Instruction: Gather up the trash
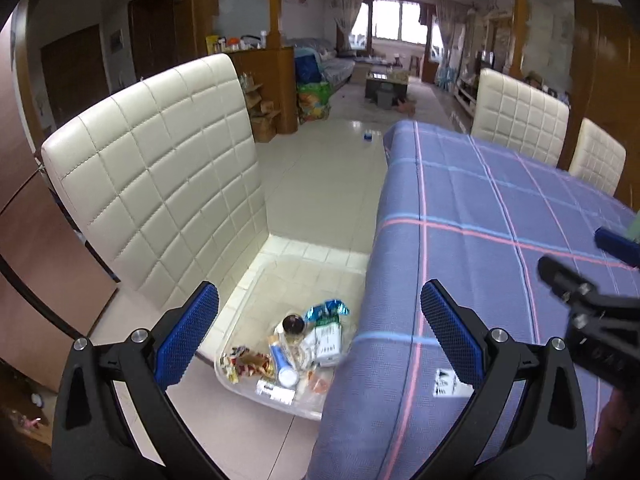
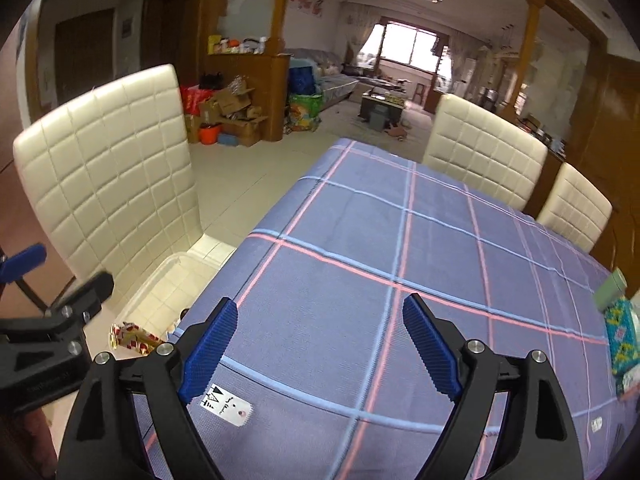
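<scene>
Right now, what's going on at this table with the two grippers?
A person holds both grippers over the purple plaid tablecloth, clearing trash. The left gripper and right gripper are open with nothing between the fingers. The clear plastic bin on the cream quilted chair already holds wrappers and a small bottle. A teal patterned packet remains at the table's right edge.

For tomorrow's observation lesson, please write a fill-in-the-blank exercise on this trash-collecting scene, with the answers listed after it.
1. The clear bin holding the trash sits on the seat of a ____ chair.
2. The table is covered by a ____ checked cloth.
3. Both the left tongs and the right tongs are ____ and hold nothing.
4. A white ____ lies on the cloth near the right tongs.

Answers: cream; purple; open; tag
</scene>
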`<state>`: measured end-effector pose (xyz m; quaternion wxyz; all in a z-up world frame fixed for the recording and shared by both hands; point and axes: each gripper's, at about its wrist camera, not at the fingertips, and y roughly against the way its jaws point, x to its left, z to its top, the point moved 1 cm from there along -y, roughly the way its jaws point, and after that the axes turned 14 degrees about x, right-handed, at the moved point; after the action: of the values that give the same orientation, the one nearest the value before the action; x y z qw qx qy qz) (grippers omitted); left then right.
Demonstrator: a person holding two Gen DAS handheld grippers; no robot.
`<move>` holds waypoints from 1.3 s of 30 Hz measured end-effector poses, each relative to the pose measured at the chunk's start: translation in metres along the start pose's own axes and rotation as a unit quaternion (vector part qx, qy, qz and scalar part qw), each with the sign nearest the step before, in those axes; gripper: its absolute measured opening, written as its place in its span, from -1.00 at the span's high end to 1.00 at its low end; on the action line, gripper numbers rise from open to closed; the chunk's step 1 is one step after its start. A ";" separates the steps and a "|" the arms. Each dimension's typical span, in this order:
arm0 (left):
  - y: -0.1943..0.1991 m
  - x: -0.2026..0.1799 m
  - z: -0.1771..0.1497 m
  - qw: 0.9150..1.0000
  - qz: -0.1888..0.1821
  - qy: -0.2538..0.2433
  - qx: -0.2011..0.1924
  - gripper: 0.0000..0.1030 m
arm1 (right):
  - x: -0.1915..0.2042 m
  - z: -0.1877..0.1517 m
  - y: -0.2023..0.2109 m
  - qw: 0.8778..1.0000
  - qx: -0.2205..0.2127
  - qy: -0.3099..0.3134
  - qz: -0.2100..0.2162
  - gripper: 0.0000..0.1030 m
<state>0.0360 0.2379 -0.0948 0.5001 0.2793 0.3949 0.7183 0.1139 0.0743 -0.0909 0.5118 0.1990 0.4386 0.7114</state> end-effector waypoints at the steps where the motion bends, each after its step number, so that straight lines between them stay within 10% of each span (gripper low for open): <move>1: 0.002 -0.001 0.000 1.000 -0.005 -0.001 0.007 -0.93 | -0.003 -0.001 0.004 1.000 -0.003 -0.007 0.000 -0.61; 39: 0.044 -0.030 0.000 0.997 -0.046 -0.045 -0.049 -0.93 | -0.037 -0.021 0.056 0.992 -0.051 -0.112 -0.028 -0.61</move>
<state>0.0246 0.2014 -0.0577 0.5624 0.2681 0.3492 0.6999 0.0828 0.0267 -0.0495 0.5864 0.2386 0.3471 0.6919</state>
